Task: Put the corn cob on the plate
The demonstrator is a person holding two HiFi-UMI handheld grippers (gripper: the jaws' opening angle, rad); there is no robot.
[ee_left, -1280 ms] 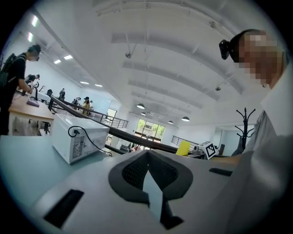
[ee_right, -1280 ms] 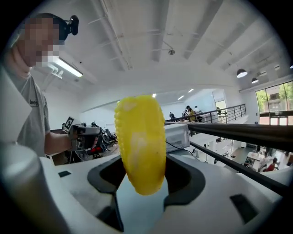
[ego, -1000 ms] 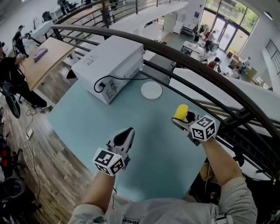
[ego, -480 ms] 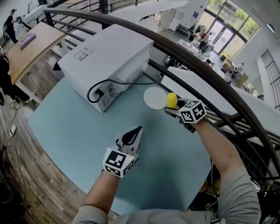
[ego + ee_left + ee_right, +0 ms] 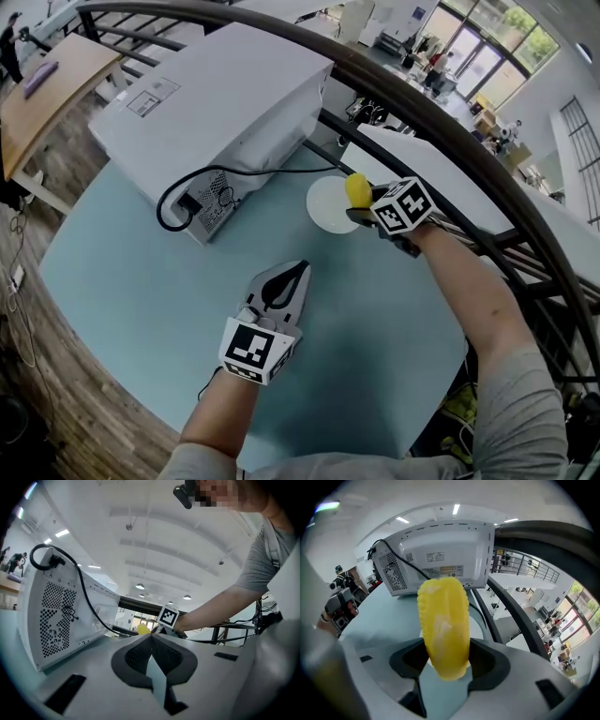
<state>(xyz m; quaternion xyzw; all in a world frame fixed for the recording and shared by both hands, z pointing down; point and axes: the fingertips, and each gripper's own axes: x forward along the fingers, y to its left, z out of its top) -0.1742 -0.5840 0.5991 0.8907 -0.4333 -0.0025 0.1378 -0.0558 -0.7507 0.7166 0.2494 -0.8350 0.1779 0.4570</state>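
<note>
A yellow corn cob (image 5: 444, 625) stands between the jaws of my right gripper (image 5: 446, 660), which is shut on it. In the head view the corn cob (image 5: 357, 189) hangs over the right edge of a small white plate (image 5: 327, 203) on the pale blue table, with the right gripper (image 5: 361, 208) just behind it. My left gripper (image 5: 289, 280) rests low near the table's middle, jaws together and nothing in them. From the left gripper view the corn cob (image 5: 143, 629) shows far off beyond the shut left gripper (image 5: 152, 641).
A big white microwave (image 5: 216, 108) with a black cable (image 5: 192, 192) stands at the table's back left, close to the plate. A dark curved railing (image 5: 450, 122) runs behind the table (image 5: 122, 272). The table's edge drops to a wooden floor on the left.
My right gripper carried the corn cob forward and left, from the table's right edge to over the plate's rim, tilting down. The left gripper moved a little forward and lower.
</note>
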